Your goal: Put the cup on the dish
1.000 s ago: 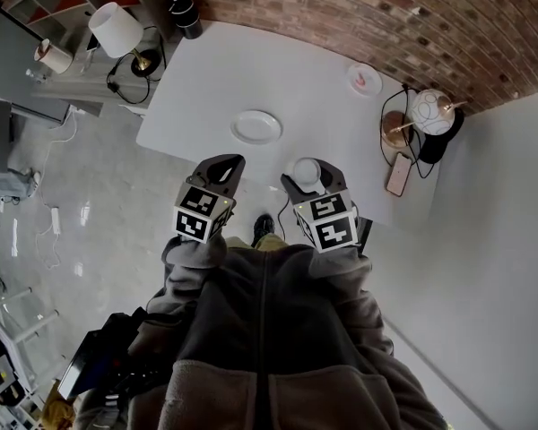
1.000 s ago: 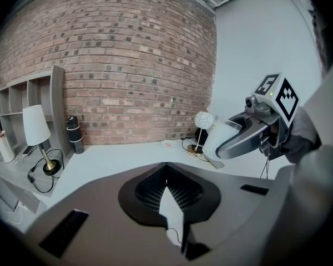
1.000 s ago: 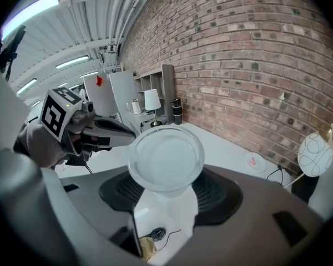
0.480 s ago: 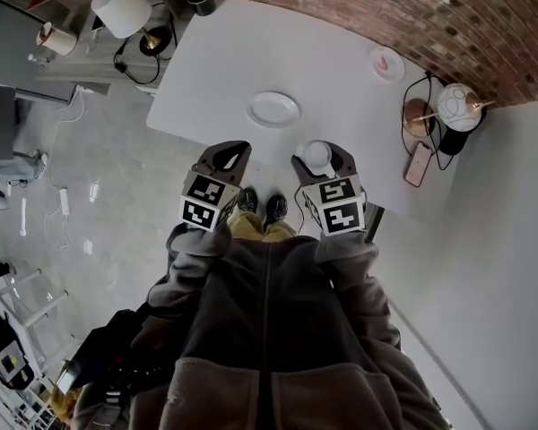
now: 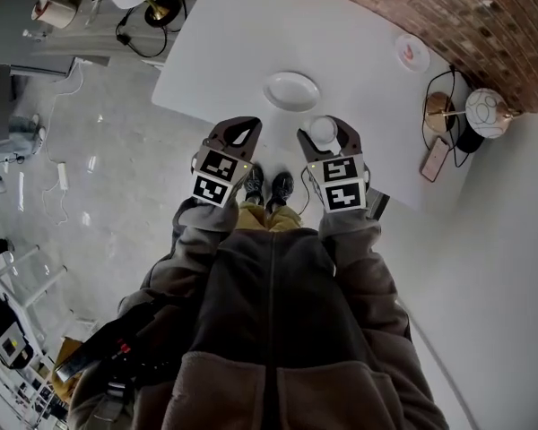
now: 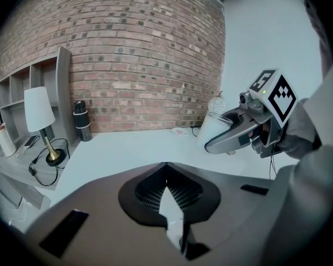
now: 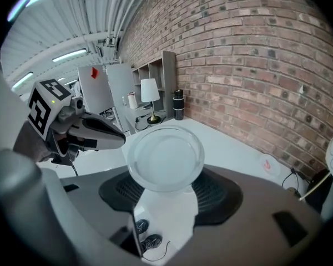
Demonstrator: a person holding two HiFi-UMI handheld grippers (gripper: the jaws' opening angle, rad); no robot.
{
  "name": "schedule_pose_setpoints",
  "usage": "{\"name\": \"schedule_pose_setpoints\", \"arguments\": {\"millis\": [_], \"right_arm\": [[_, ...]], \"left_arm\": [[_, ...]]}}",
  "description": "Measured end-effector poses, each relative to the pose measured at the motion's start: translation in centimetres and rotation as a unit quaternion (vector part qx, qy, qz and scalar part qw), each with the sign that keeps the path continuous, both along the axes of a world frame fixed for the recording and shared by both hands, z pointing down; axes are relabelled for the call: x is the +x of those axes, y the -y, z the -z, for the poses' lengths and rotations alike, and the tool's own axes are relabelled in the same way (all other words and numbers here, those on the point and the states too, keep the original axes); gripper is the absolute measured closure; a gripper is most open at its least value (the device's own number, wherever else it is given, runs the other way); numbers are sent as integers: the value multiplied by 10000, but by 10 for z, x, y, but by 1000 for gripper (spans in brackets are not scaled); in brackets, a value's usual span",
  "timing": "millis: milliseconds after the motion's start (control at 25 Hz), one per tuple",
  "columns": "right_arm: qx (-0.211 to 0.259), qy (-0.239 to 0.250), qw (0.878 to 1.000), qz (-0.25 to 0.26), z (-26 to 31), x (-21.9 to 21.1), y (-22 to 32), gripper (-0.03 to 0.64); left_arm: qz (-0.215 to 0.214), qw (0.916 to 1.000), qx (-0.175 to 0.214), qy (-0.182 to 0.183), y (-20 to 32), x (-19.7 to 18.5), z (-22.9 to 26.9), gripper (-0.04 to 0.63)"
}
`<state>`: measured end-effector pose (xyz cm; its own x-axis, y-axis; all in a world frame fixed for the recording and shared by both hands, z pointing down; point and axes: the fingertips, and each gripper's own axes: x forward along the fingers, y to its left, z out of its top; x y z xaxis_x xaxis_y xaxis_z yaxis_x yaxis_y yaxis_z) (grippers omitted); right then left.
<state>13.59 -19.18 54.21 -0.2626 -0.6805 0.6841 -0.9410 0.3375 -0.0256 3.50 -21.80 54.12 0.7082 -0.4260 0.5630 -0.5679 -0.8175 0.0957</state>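
Note:
A clear cup [image 7: 165,157] stands upright between the jaws of my right gripper [image 5: 327,137], which is shut on it. The cup [image 5: 324,132] hangs in the air over the near edge of the white table [image 5: 224,43]. From the left gripper view, the cup [image 6: 213,129] shows in the right gripper at the right. The white oval dish [image 5: 290,90] lies on the table just beyond and a little left of the cup. My left gripper [image 5: 236,138] hovers at the table's near edge, shut and holding nothing.
A small pink-marked plate [image 5: 412,52] sits at the table's far right. A phone [image 5: 433,159], a globe lamp [image 5: 487,113] and cables are at the right end. A white-shaded lamp [image 6: 40,121] and a dark bottle [image 6: 82,121] stand far left. A brick wall backs the table.
The table and dish have slid up and right in the head view. Both grippers have come a little nearer the dish, and the cup stays in the right gripper.

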Motion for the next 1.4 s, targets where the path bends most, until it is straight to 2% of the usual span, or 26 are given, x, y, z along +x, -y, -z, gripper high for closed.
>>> {"name": "schedule_pose_setpoints", "arguments": {"millis": [560, 1400], "right_arm": [[-299, -31, 9994, 172, -73, -11, 33, 359], [-531, 39, 9985, -95, -158, 5, 83, 359]], "left_arm": [[188, 9992, -343, 119, 18, -28, -56, 590], [309, 9957, -843, 228, 44, -29, -126, 589]]}}
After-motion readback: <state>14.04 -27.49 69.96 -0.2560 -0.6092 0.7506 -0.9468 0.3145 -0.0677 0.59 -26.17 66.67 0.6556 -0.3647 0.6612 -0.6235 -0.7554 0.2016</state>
